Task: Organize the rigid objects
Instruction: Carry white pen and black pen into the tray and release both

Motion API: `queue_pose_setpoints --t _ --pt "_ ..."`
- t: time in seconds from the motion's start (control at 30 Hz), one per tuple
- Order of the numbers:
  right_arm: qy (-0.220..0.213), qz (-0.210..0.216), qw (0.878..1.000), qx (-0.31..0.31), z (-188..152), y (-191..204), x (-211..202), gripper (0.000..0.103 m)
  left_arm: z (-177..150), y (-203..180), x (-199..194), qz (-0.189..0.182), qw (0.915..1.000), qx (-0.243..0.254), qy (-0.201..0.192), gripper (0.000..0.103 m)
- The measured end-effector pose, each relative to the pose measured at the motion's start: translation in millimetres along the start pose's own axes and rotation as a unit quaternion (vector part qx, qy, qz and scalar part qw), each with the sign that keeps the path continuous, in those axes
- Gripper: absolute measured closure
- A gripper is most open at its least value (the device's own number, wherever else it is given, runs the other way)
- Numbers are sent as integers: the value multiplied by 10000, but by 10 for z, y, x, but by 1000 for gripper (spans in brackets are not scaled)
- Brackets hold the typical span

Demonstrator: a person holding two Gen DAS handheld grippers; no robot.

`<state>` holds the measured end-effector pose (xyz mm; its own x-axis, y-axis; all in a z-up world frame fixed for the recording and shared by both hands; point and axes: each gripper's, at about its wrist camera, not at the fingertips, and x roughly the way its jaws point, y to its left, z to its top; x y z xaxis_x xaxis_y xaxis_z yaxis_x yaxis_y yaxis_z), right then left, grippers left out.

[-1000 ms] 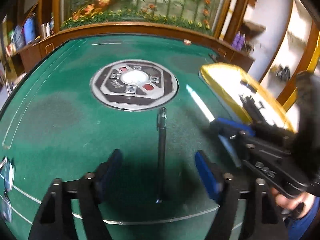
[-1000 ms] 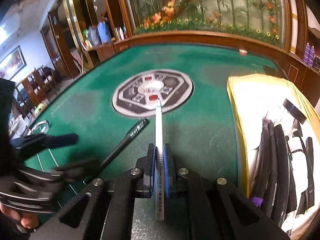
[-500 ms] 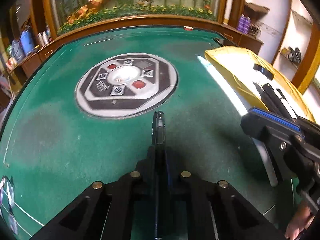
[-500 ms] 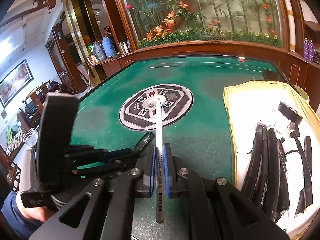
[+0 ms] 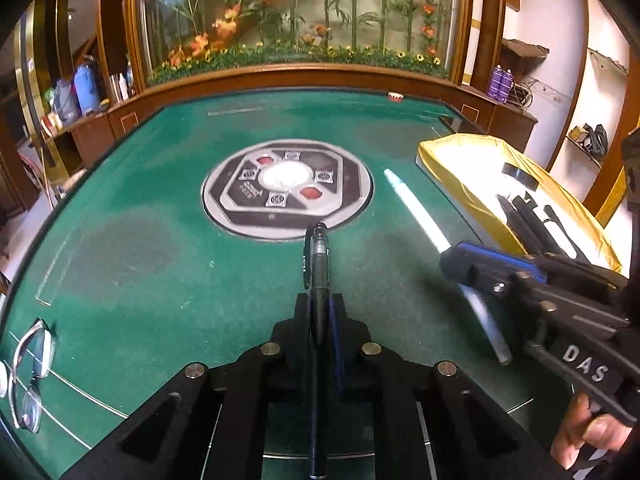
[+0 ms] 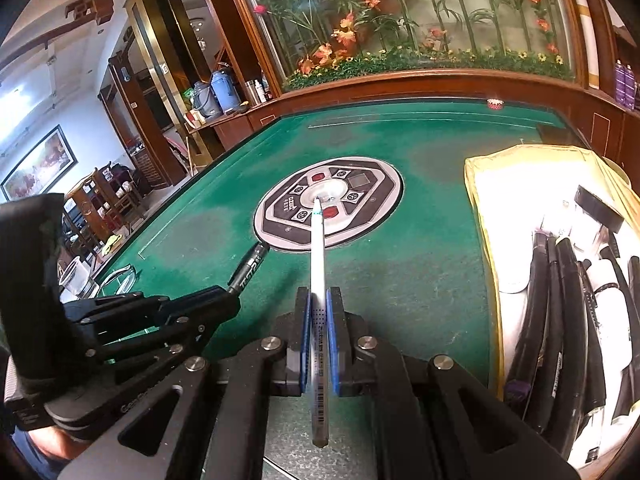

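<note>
Both hands are loaded now: the left gripper (image 5: pixel 320 316) has its jaws clamped on a black pen (image 5: pixel 318 264), the barrel running straight out ahead between the blue pads and its tail sticking back under the camera, lifted clear of the green table (image 5: pixel 140 280). Those jaws have just been closing, with the pen between them. The right gripper (image 6: pixel 319 320) is pressed tight on a white pen (image 6: pixel 319 248), tip pointing forward over the round centre panel (image 6: pixel 360 184). Each pen is gripped around mid-barrel, which I'd judge keeps it balanced and lined up with the fingers so it can be laid down lengthwise. To the right of the right gripper, near it, sits a yellow-edged tray (image 6: pixel 480 208), and it already holds a bundle of dark pens (image 6: pixel 560 280) lying side by side; several, though I can't count them exactly because they overlap. That looks like the collecting spot, so both pens probably head there next. Count so far: two pens in the air, one per gripper, none that I can see left loose on the felt. Off to the left of the left gripper, one pair of glasses (image 5: pixel 32 368) rests at the table edge.
</note>
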<state>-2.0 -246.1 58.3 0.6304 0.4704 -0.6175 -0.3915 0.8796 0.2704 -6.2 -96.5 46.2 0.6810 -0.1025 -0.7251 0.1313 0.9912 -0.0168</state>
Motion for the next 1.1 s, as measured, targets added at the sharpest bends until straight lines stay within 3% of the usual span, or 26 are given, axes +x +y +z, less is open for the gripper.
queue_pose_setpoints --t 0.53,1.1 --pt "-64 61 9999 -69 -24 56 1 96 21 -101 -198 551 9972 319 -383 94" --pt "-261 196 9994 95 -76 41 -184 96 35 -238 -387 712 9937 553 -661 94"
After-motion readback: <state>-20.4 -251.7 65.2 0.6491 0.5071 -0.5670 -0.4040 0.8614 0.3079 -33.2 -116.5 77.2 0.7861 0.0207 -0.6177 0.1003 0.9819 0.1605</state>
